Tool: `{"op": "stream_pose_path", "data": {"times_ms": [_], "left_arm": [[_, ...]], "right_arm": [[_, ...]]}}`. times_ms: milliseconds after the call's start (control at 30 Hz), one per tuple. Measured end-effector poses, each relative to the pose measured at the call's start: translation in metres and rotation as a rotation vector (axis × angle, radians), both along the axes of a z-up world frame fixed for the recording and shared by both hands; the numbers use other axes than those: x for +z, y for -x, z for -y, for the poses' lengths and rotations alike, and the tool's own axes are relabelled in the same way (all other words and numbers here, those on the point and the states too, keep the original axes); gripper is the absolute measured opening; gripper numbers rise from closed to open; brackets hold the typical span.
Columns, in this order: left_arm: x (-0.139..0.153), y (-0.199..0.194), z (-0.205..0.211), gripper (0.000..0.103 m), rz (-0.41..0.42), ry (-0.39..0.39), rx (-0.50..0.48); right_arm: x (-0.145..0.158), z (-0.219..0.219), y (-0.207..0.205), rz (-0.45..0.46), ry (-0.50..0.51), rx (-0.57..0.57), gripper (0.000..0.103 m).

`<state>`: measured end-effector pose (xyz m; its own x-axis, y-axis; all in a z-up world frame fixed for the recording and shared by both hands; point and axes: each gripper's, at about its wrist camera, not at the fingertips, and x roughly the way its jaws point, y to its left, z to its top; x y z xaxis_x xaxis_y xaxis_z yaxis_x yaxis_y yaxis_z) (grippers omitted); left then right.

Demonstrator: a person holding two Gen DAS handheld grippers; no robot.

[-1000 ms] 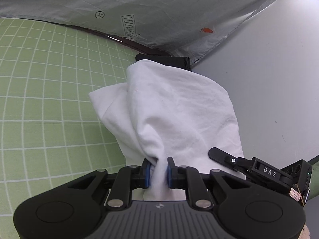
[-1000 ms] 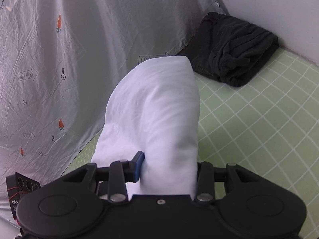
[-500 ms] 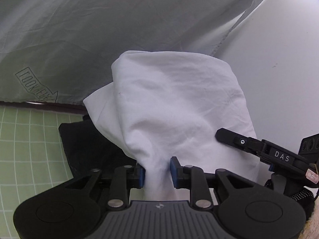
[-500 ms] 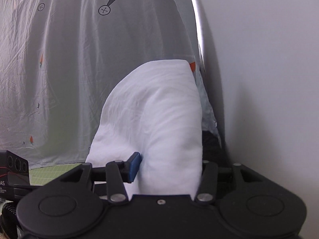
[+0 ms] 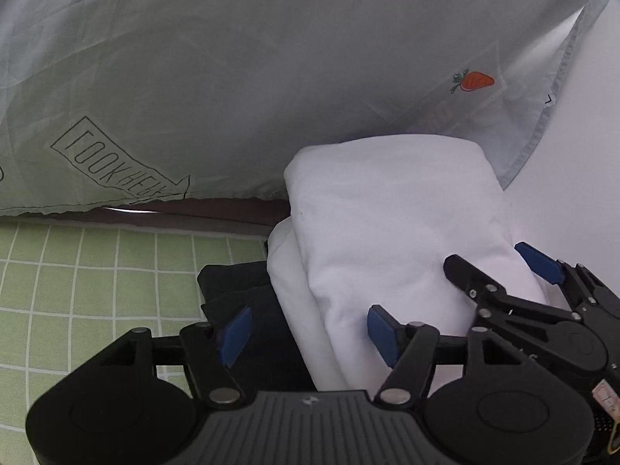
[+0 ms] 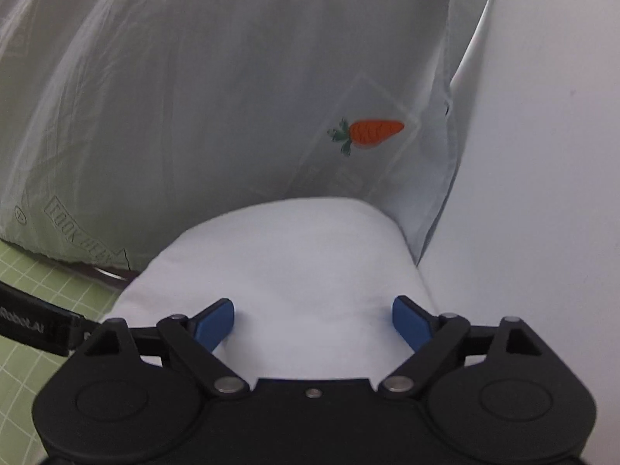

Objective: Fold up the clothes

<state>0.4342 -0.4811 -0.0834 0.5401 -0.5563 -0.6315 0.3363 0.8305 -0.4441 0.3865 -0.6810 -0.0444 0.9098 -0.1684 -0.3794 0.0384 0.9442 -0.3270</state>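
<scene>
Left gripper (image 5: 308, 333): your jaws are opening; the blue pads stand apart, and the near edge of the white folded garment (image 5: 391, 240) lies between them, with neither pad pressing it.
Right gripper (image 6: 313, 323): your jaws are opening wide; the white bundle sits between the pads and is not pinched.
Garment place: it rests on top of the dark folded clothes (image 5: 248, 294), at the far edge of the green grid mat (image 5: 77, 271).
Garment axis: its long side runs away from you, its rounded fold pointing toward the hanging sheet.
Around: the pale sheet with a carrot print (image 6: 368, 133) hangs just behind; a white wall (image 6: 542, 155) is close on the right.
In the way: your two grippers sit close together, the right one's fingers (image 5: 538, 261) showing beside the bundle in the left view.
</scene>
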Motion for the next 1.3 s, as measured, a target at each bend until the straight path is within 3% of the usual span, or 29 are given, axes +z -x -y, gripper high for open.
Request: {"op": "stream_pose_path", "data": {"times_ms": [100,300,467,533,633,800,933,1167,1300], "left_arm": [[-0.002,0.003,-0.005,0.07,-0.009,-0.01,-0.009],[0.027,0.03,-0.024,0.069,0.075,-0.04,-0.008],[0.073,0.086,-0.065,0.1,0.27,-0.035,0.026],[0.094,0.116,-0.082,0.102,0.352,-0.05,0.034],[0.12,0.158,-0.108,0.103,0.411,-0.076,0.017],[0.146,0.229,-0.132,0.103,0.435,-0.108,0.03],[0.15,0.28,-0.147,0.103,0.429,-0.112,0.006],[0.134,0.343,-0.16,0.103,0.407,-0.209,-0.056],[0.121,0.367,-0.169,0.103,0.369,-0.221,-0.068]], "right_arm": [[-0.031,-0.001,-0.009,-0.028,0.017,-0.015,0.1],[-0.032,-0.005,-0.007,-0.04,0.045,-0.023,0.101],[0.005,-0.028,0.033,0.025,0.064,-0.035,0.1],[0.026,-0.041,0.061,0.06,0.028,-0.03,0.101],[0.062,-0.058,0.115,0.114,-0.101,-0.047,0.103],[0.091,-0.09,0.209,0.121,-0.259,-0.088,0.103],[0.093,-0.123,0.268,0.092,-0.271,-0.116,0.103],[0.08,-0.167,0.355,0.019,-0.307,-0.228,0.103],[0.071,-0.183,0.386,-0.015,-0.335,-0.269,0.103]]}}
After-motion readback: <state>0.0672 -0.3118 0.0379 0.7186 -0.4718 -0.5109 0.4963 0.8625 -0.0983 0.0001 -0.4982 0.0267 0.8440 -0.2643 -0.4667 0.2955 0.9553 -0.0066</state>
